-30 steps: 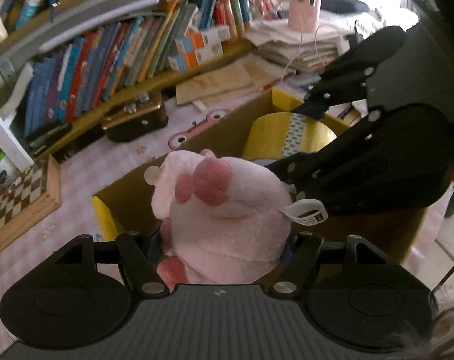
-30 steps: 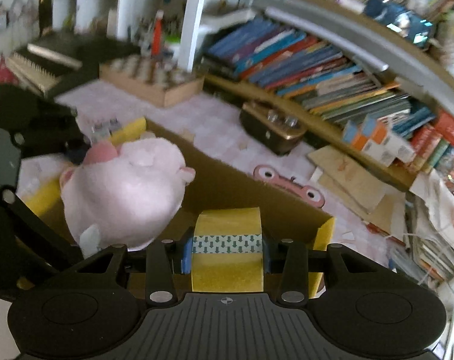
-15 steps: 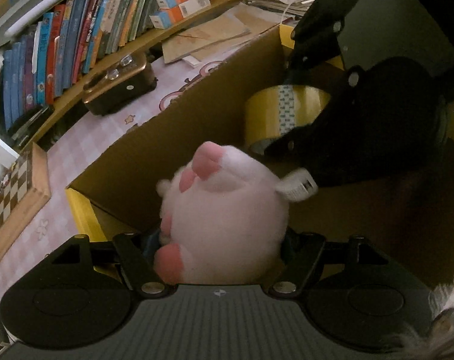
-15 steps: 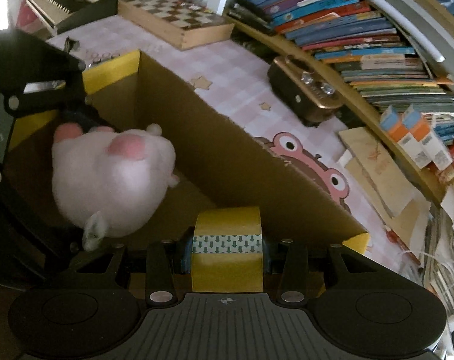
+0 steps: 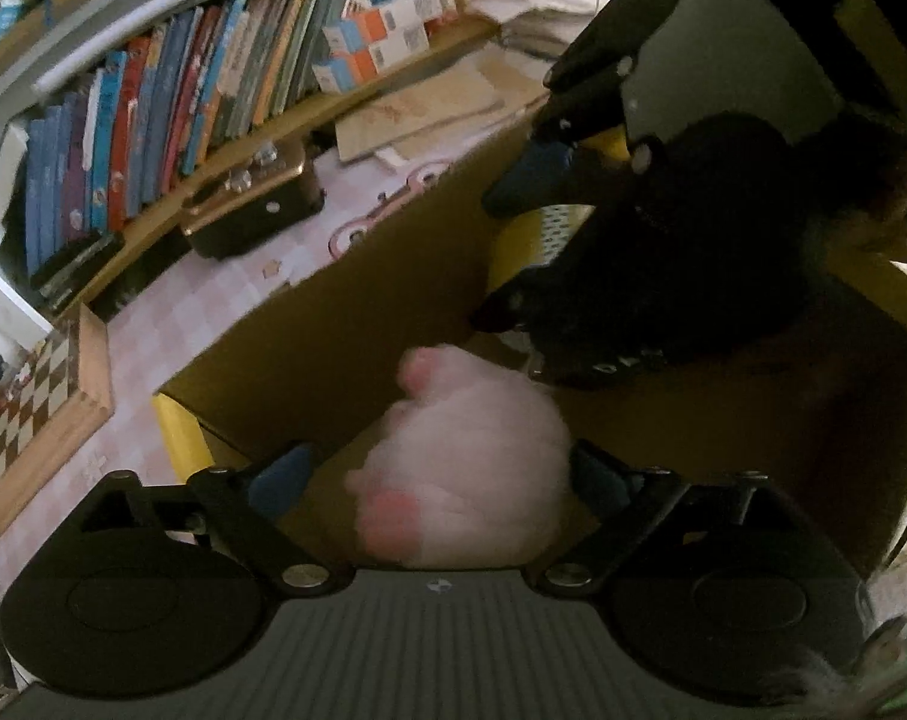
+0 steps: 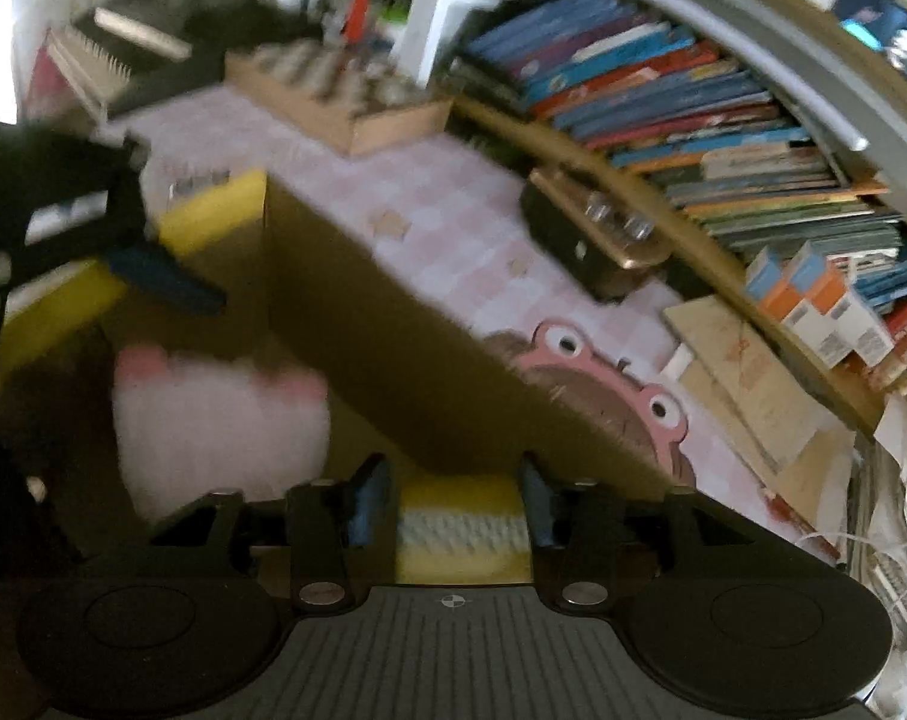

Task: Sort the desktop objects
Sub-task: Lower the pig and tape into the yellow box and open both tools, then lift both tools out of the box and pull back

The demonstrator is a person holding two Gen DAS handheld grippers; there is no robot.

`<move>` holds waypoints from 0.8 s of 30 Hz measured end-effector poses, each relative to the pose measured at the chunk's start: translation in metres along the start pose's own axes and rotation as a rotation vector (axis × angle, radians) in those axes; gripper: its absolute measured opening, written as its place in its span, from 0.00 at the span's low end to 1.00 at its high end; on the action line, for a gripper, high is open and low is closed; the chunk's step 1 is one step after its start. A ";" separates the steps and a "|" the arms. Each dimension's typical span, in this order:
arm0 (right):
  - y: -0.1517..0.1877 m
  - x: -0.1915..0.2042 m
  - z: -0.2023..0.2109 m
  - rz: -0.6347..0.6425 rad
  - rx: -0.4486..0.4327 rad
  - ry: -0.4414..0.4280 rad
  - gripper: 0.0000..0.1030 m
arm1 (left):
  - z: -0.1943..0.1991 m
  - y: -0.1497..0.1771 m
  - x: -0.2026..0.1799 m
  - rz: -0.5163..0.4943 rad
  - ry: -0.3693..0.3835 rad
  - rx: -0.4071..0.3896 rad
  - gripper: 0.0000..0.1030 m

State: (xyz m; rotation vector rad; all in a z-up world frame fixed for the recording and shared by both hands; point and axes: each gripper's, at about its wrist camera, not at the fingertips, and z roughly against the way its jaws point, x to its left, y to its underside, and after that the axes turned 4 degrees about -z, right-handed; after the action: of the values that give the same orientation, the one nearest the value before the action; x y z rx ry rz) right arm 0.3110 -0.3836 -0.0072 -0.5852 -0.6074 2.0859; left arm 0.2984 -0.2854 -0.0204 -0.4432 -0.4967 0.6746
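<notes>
Left hand-held gripper (image 5: 438, 471) spread wide, released, fingers clear of the fluffy pink-and-white plush toy (image 5: 462, 468) lying inside the brown cardboard box with yellow flaps (image 5: 357, 312). Right hand-held gripper (image 6: 453, 504) parted too, slightly off the sides of the yellow roll of packing tape (image 6: 462, 531), low in the same box. Pink checkered counter (image 6: 453, 210) beyond, rows of books (image 6: 663, 96) behind.

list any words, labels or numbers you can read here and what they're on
None can be read.
Book spines on the shelf: print blurred.
Orange and blue boxes: labels too small.
Cardboard sheets: red marking, illegible.
Yellow tape roll: pattern only, no words.
</notes>
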 end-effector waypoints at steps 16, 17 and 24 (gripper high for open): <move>0.010 -0.015 0.085 -0.280 -0.248 0.065 0.52 | 0.095 0.009 0.007 0.170 -0.178 -0.268 1.00; 0.013 -0.017 0.092 -0.313 -0.265 0.073 0.52 | 0.102 0.012 0.006 0.185 -0.193 -0.281 1.00; 0.038 -0.016 0.131 -0.443 -0.345 0.141 0.52 | 0.136 0.037 0.002 0.282 -0.241 -0.346 1.00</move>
State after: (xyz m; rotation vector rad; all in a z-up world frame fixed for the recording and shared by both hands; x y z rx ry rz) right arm 0.2172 -0.4428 0.0736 -0.7110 -0.9302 1.5236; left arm 0.2051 -0.2280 0.0686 -0.7726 -0.7937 0.9236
